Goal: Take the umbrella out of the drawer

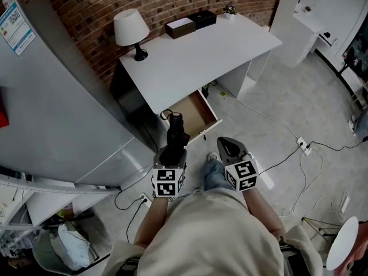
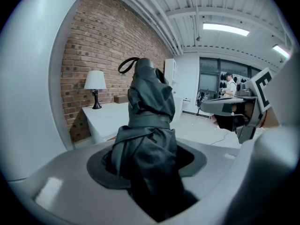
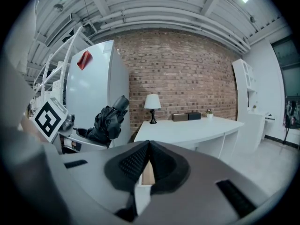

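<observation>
One white desk (image 1: 195, 62) stood on the far side; on it were one lamp (image 1: 131, 30), two boxes, a brown box (image 1: 180, 27) and a black box (image 1: 202, 19), and one small plant (image 1: 230, 9); one drawer (image 1: 192, 112) was open under the desk; there was one umbrella (image 1: 175, 128); two grippers showed, the left gripper (image 1: 172, 153) and the right gripper (image 1: 227, 144); one grey fridge (image 1: 46, 108) stood at the left.

umbrella (image 2: 151, 102): lower end hidden inside left gripper (image 2: 150, 165) jaws | drawer (image 1: 192, 111): rear under desk (image 1: 190, 56) | fridge label (image 1: 16, 25): print unreadable
</observation>
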Available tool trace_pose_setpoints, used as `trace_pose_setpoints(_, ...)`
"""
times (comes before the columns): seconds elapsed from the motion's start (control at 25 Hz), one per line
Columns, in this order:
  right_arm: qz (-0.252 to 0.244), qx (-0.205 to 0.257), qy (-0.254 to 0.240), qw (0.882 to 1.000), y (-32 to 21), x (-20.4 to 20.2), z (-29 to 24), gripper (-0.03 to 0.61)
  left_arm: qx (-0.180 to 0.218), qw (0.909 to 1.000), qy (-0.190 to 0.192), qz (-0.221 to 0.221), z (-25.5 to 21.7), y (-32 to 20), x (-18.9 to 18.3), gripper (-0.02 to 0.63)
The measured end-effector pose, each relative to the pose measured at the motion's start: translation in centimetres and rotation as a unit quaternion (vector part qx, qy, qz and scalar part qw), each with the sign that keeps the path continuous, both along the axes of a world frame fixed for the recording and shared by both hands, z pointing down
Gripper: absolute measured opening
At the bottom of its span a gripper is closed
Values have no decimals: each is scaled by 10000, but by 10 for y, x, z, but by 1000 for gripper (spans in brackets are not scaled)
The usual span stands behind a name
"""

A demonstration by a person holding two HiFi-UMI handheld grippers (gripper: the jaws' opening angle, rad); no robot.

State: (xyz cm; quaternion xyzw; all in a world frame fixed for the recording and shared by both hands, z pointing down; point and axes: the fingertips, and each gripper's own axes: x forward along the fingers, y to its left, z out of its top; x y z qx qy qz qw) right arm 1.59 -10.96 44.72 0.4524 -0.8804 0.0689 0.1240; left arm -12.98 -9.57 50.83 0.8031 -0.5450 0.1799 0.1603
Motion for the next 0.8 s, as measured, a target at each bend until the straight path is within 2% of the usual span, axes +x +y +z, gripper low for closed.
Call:
trace_pose_setpoints(0.2, 3, -12, 224, 9997, 0, -2, 3, 0, 18, 10000, 40, -33, -4, -1, -2, 256)
trace_pose_setpoints(0.8, 16, 64, 153, 9999, -7, 7, -1, 0, 153, 9998, 96, -40, -20, -8, 6, 256)
